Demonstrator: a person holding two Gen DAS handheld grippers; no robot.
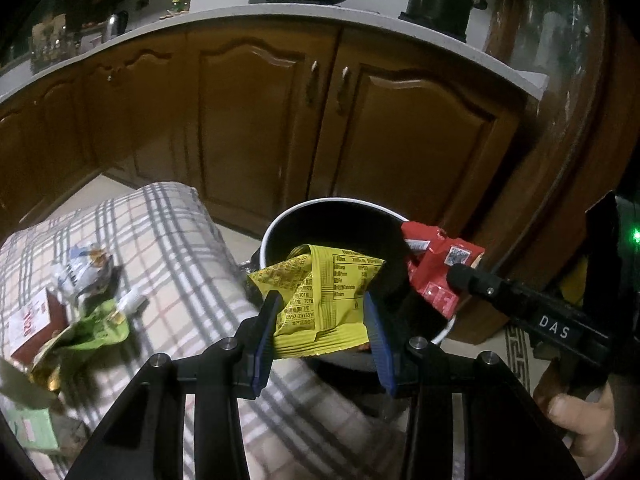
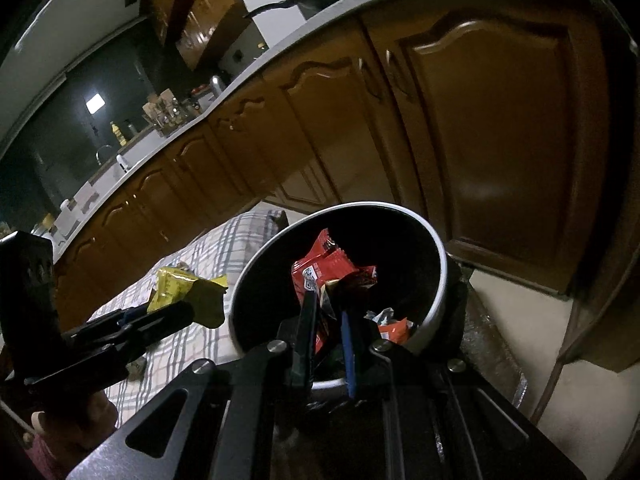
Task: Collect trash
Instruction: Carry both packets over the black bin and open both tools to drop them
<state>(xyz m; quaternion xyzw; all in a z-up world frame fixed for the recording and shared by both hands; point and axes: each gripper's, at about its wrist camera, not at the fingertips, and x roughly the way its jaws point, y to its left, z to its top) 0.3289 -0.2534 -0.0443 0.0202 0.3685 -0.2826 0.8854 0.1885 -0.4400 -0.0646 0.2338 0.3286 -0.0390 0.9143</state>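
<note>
Left gripper (image 1: 322, 322) had its blue pads pinched partway on a crumpled yellow foil snack packet (image 1: 320, 296), carried just short of the round white-rimmed bin (image 2: 438, 280) ahead for dropping. Right gripper (image 2: 326, 344) was clamped tight on a red crinkled wrapper (image 2: 316, 276), apparently hanging inside the bin's mouth, ready to let go.

Dim, warm-toned indoor lighting; strong fisheye curvature with black vignetted corners; sheen on the cabinet doors (image 2: 500, 128); one bright lit panel (image 2: 95, 103) far left; motion blur softening the checked cloth (image 1: 168, 240); deep shadows throughout.
</note>
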